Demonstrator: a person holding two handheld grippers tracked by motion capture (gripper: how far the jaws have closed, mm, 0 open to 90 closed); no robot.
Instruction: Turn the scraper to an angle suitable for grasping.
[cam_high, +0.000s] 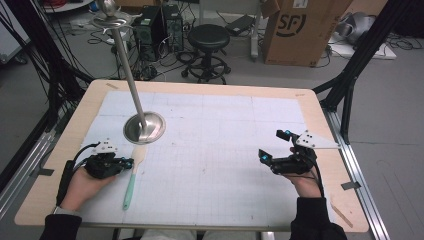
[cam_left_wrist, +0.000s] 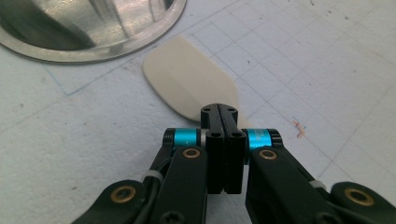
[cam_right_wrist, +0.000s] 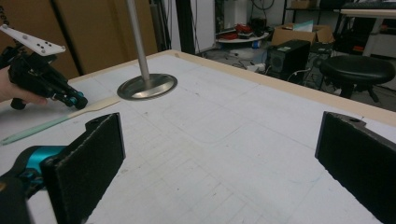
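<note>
On the left side of the counter (cam_high: 210, 90) a spatula (cam_high: 133, 176) lies flat, its cream blade pointing far toward the round steel base of a stand (cam_high: 144, 127), its mint-green handle running near toward the person. The left gripper (cam_high: 129, 162) sits right at the blade's neck with its fingers (cam_left_wrist: 224, 140) pressed together; in the left gripper view the blade (cam_left_wrist: 191, 77) lies just past the tips, not between them, so nothing seems held. The right gripper (cam_high: 272, 144) rests well apart on the right side, its fingers (cam_right_wrist: 88, 163) spread wide over bare mat. I judge this the approach to picking up the spatula: next the left fingers need to part and straddle the neck before closing.
</note>
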